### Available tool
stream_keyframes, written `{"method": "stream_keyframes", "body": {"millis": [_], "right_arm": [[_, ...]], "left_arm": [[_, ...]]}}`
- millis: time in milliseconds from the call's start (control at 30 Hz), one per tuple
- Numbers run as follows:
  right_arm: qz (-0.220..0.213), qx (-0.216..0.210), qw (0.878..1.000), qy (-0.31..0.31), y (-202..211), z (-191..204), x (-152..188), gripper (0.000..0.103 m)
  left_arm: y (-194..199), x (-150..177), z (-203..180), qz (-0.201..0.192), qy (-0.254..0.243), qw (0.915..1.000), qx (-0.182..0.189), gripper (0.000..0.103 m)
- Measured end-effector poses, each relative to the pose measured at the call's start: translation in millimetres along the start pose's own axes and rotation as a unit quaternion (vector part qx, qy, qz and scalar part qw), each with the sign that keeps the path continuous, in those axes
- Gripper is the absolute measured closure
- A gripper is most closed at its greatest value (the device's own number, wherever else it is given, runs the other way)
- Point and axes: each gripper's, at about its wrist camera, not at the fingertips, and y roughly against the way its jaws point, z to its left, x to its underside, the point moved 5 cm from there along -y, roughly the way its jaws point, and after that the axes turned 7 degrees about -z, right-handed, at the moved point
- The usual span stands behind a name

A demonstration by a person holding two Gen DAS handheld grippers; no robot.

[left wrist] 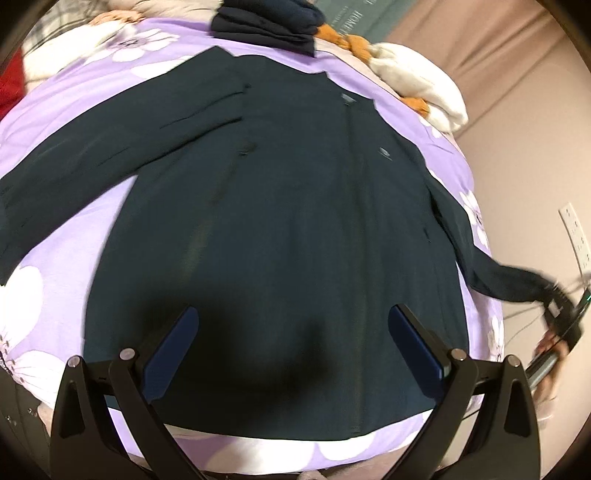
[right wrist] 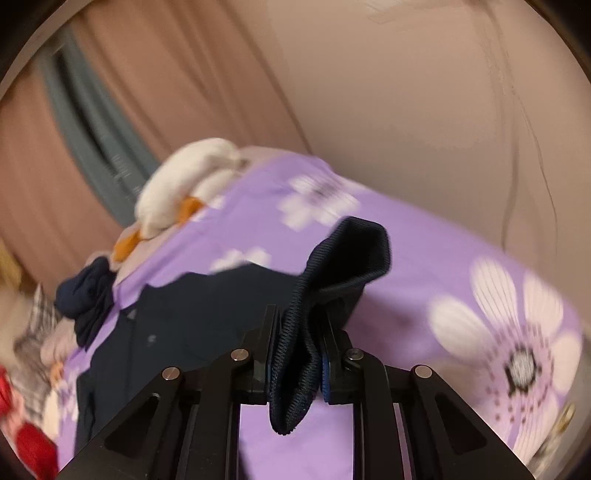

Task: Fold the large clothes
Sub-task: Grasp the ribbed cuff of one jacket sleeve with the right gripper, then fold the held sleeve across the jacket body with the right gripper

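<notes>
A large dark green jacket (left wrist: 280,206) lies spread flat on a purple flowered bedspread (left wrist: 74,236). One sleeve (left wrist: 122,125) stretches to the left. The other sleeve (left wrist: 509,277) is pulled off to the right, above the bed's edge. My left gripper (left wrist: 291,325) hovers open over the jacket's lower part, nothing between its blue pads. My right gripper (right wrist: 299,325) is shut on the ribbed cuff (right wrist: 343,254) of that right sleeve, and the cuff bunches between the jaws. In the left wrist view the right gripper (left wrist: 565,314) shows at the far right, with a hand on it.
A dark navy folded garment (left wrist: 266,22) and a white and orange plush or cloth pile (left wrist: 413,81) lie at the far end of the bed. Something red (left wrist: 9,81) sits at the left edge. A wall with a socket strip (left wrist: 576,236) runs along the right.
</notes>
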Motion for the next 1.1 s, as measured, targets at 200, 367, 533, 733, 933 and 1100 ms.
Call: {"method": "stream_keyframes", "body": {"millis": [200, 367, 533, 733, 933, 1100], "right_arm": [[-0.024, -0.029, 0.99, 0.137, -3, 150, -17, 0.085], [-0.032, -0.081, 0.963, 0.255, -16, 286, 27, 0.086], [0.001, -0.141, 0.918, 0.37, -37, 387, 124, 0.086], [0.135, -0.134, 0.834, 0.518, -95, 408, 264, 0.027], [0.196, -0.219, 0.843, 0.451, -85, 360, 253, 0.027], [0.182, -0.229, 0.89, 0.351, -80, 298, 195, 0.019]], "left_arm": [[17, -17, 41, -0.025, 0.033, 0.9991, -0.001, 0.0], [30, -33, 66, -0.05, 0.042, 0.9978, -0.006, 0.0], [26, -37, 89, -0.047, 0.051, 0.9974, -0.019, 0.0], [18, -39, 110, -0.041, 0.069, 0.9964, -0.025, 0.0], [10, -53, 103, -0.036, 0.077, 0.9963, 0.012, 0.0], [-5, -81, 80, -0.046, 0.078, 0.9934, 0.07, 0.0]]}}
